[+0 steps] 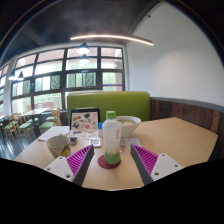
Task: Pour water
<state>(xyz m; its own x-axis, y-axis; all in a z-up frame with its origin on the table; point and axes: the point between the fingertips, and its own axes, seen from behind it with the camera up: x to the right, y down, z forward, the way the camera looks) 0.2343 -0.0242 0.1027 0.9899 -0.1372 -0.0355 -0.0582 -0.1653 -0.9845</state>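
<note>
A tall clear cup point(111, 142) with green liquid at its bottom stands on a dark red coaster point(108, 161) on the wooden table point(170, 135). It stands between my fingers, slightly ahead of them, with a gap at each side. My gripper point(112, 160) is open, its magenta pads point(80, 159) spread wide on either side. A bottle with a green cap point(110, 116) stands just behind the cup, mostly hidden by it.
A white bowl point(128, 125) sits beyond the cup to the right. A cup with a handle point(58, 145) stands at the left. A picture card point(85, 122) stands propped at the back left. A green bench point(120, 102) and large windows lie beyond the table.
</note>
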